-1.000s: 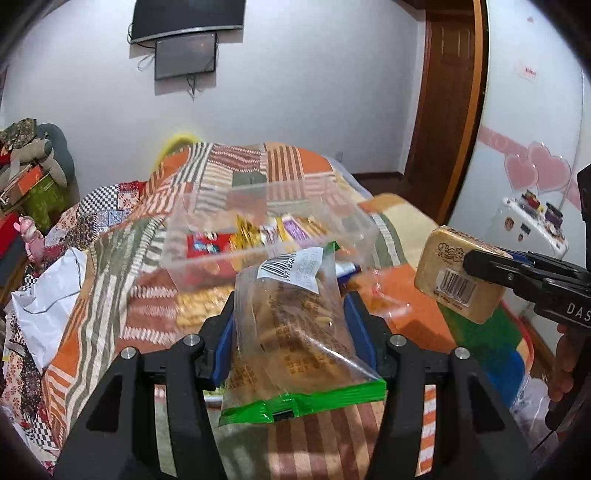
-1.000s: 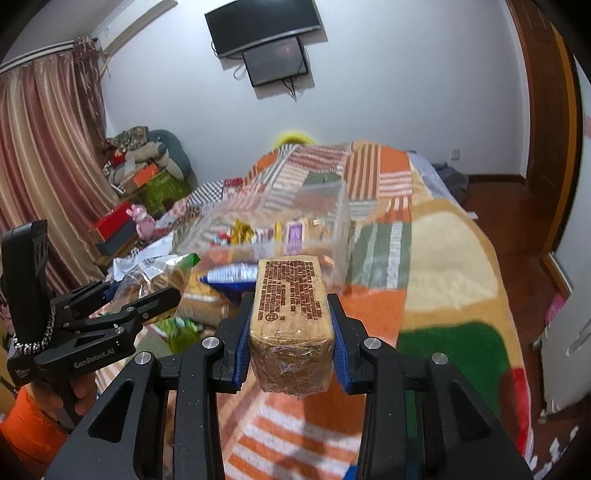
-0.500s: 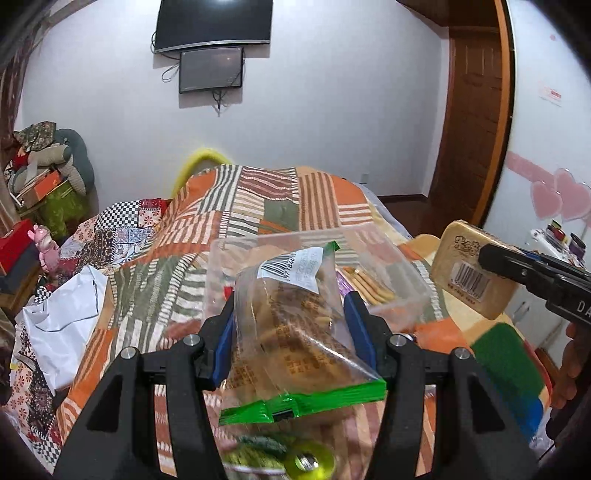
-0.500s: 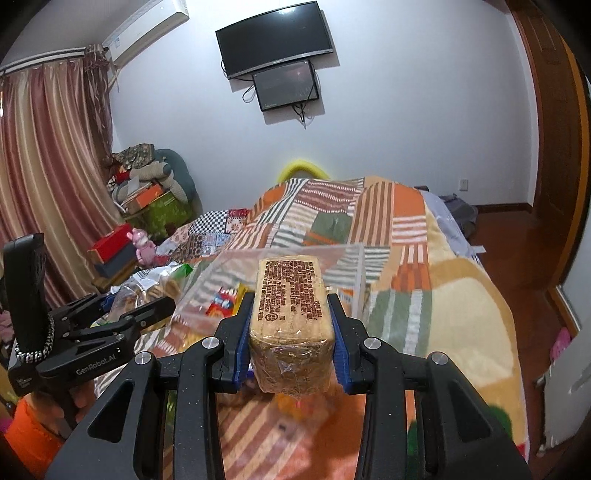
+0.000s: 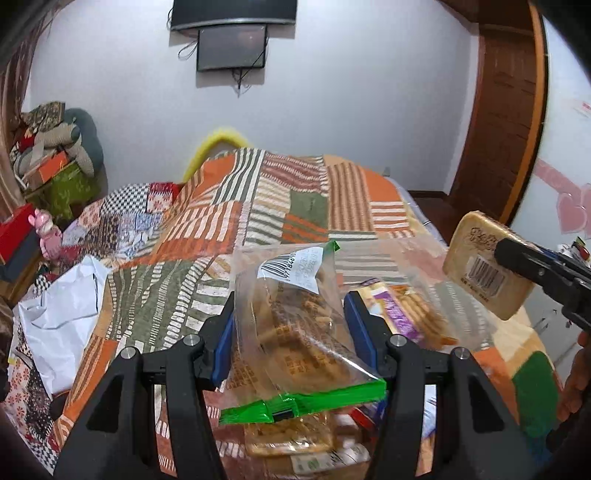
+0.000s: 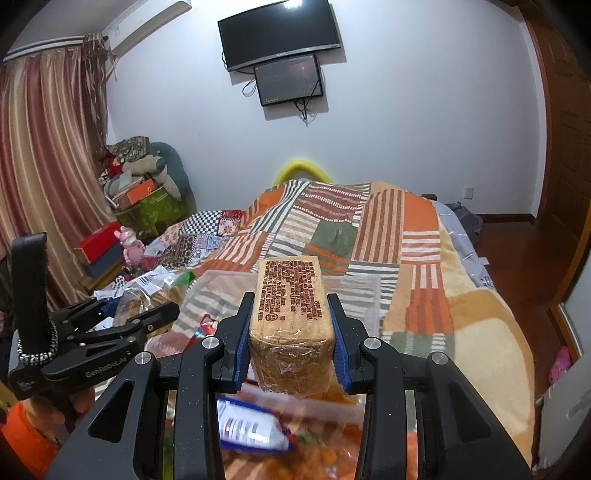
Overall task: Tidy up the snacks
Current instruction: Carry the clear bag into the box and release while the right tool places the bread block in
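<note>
Bin (image 6: 369,295) sits below and just ahead of both grippers: left gripper (image 5: 291,317) clamps cookie bag (image 5: 295,332), right gripper (image 6: 291,339) clamps biscuit block (image 6: 290,302), long axis forward.

You face a white wall (image 6: 406,122) at twelve o'clock, two dark screens (image 6: 280,33) mounted on it. A bed under a patchwork blanket (image 6: 369,229) fills the middle. Striped curtains (image 6: 44,158) hang at nine o'clock beside piled boxes (image 6: 144,195); a wooden door (image 5: 506,110) and brown floor (image 6: 517,251) lie at three.
</note>
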The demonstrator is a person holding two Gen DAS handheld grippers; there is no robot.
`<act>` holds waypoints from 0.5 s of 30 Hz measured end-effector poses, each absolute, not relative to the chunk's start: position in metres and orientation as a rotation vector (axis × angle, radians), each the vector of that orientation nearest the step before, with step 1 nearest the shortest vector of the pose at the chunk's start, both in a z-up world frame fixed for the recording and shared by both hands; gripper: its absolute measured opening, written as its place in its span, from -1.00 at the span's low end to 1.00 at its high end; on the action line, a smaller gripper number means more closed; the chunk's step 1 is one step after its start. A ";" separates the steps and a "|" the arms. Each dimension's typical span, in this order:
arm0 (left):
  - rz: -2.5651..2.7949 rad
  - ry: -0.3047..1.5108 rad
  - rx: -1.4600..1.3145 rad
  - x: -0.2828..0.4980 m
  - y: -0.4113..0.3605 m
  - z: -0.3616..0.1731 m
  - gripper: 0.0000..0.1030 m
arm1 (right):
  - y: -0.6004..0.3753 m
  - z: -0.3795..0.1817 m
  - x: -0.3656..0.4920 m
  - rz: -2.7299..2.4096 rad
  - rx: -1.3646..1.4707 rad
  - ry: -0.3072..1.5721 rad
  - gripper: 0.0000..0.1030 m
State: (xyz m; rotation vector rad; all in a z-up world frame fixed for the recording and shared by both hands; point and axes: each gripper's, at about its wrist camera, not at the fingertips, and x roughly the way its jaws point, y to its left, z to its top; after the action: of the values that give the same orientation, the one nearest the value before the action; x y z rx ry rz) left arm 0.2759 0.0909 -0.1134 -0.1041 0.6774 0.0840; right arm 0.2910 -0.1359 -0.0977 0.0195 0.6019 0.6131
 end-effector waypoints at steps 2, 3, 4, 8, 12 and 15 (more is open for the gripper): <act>0.092 0.696 -0.120 0.284 0.097 -0.121 0.07 | -0.129 -0.104 0.296 0.613 0.012 0.620 -0.35; 0.094 0.705 -0.128 0.287 0.101 -0.125 0.07 | -0.126 -0.107 0.298 0.612 0.008 0.631 -0.35; 0.085 0.709 -0.140 0.290 0.103 -0.129 0.06 | -0.126 -0.110 0.302 0.611 0.005 0.638 -0.35; 0.075 0.728 -0.162 0.299 0.106 -0.139 0.06 | -0.118 -0.129 0.314 0.595 -0.011 0.692 -0.35; 0.073 0.744 -0.153 0.303 0.105 -0.146 0.06 | -0.117 -0.143 0.324 0.581 -0.016 0.744 -0.35; 0.072 0.759 -0.150 0.305 0.105 -0.150 0.07 | -0.118 -0.151 0.326 0.580 -0.026 0.780 -0.35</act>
State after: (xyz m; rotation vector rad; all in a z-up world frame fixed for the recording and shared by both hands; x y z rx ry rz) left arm 0.3049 0.1048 -0.1500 -0.1496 0.7592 0.0718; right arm 0.3256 -0.1178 -0.1507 -0.0255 0.7797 0.5803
